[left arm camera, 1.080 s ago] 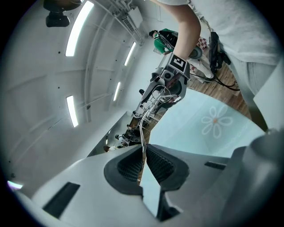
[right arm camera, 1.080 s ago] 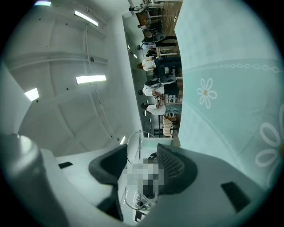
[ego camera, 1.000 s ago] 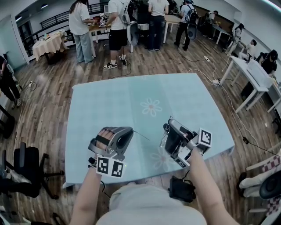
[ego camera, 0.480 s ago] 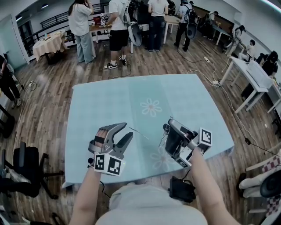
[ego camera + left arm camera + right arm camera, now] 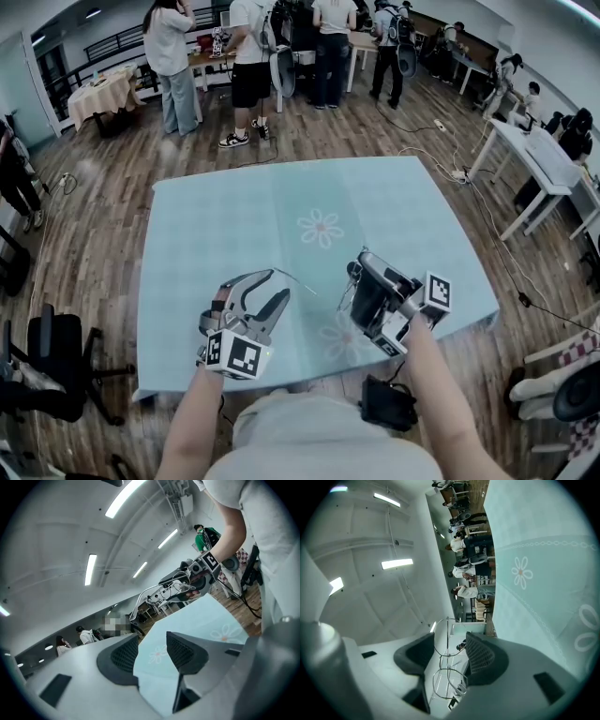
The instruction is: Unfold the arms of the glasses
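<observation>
The fingers (image 5: 124, 656) of the left gripper (image 5: 278, 284) have just been opened. 1 second ago they are seen pressed together in the head view. Now they are spread wide, eased back only slightly from their widest. Nothing but the pale blue tabletop (image 5: 234, 216) is seen between them in the left gripper view.

The glasses (image 5: 446, 639) are held in the air above the tabletop, at the lower centre of the head view. They are gripped by the right gripper (image 5: 356, 277), which is kept where it was; its fingers (image 5: 480, 656) are closed on the thin wire frame, with both rims standing between the pads. 1 slender arm (image 5: 298, 285) is seen reaching out from that gripper toward the left of the frame, ending just beside the left gripper's upper finger. From this it is judged that 1 arm has been swung out and let go, so the other arm is probably what remains.

Much is hidden. In the head view the frame is largely covered by the right gripper's body. The 2nd arm and both hinges cannot be made out in any view, so whether that arm is folded cannot be told. It is also unclear whether the outstretched arm's tip touches the left finger. The lower rim is partly cut off by the gripper's body in the right gripper view.
</observation>
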Demonstrator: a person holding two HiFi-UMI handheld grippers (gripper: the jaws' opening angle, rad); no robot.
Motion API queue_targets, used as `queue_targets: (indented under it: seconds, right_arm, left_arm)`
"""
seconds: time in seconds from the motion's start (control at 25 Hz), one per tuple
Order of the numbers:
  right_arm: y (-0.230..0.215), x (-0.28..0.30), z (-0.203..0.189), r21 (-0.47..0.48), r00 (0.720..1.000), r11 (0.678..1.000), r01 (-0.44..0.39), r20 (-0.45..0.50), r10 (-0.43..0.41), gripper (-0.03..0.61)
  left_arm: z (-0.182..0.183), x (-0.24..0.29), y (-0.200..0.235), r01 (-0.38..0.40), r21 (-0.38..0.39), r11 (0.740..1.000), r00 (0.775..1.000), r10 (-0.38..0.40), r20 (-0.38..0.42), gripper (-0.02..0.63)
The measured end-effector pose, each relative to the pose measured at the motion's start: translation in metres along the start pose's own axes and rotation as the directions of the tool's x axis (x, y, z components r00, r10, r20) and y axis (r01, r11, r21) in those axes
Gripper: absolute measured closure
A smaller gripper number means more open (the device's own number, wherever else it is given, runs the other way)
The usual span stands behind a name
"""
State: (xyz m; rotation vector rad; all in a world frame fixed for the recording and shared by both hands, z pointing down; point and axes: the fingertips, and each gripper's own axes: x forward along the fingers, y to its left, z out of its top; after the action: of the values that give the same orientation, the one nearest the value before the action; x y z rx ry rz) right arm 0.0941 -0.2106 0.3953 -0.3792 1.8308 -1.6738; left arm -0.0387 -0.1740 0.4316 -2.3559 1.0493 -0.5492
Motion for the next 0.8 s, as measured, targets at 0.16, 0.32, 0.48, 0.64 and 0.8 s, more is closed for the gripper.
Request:
queue_targets:
  seconds: [0.16, 0.32, 0.48, 0.64, 0.8]
  right_arm:
    - [-0.004, 0.001, 0.006, -0.002, 0.999, 1.0, 0.0, 0.037, 0.0, 0.364]
    - [-0.008, 0.001, 0.009, 0.013, 0.997, 1.0, -0.003, 0.072, 0.002, 0.364]
    - [-0.008, 0.002, 0.009, 0.022, 0.996, 1.0, -0.01, 0.085, 0.008, 0.364]
    - [-0.006, 0.004, 0.008, 0.028, 0.996, 0.999, -0.016, 0.094, 0.013, 0.364]
    - [-0.009, 0.006, 0.011, 0.027, 0.992, 1.0, -0.017, 0.129, 0.013, 0.364]
  left_arm:
    - [0.004, 0.0, 0.0, -0.008, -0.13, 0.991, 0.999, 0.013, 0.042, 0.419]
    - [0.006, -0.001, -0.005, -0.012, -0.198, 0.98, 0.998, 0.023, 0.05, 0.422]
    - [0.01, -0.003, -0.014, -0.013, -0.235, 0.972, 0.997, 0.03, 0.071, 0.477]
    - [0.02, -0.001, -0.023, 0.012, -0.25, 0.968, 0.995, 0.014, 0.102, 0.539]
    - [0.033, 0.003, -0.031, 0.047, -0.255, 0.966, 0.99, -0.01, 0.144, 0.554]
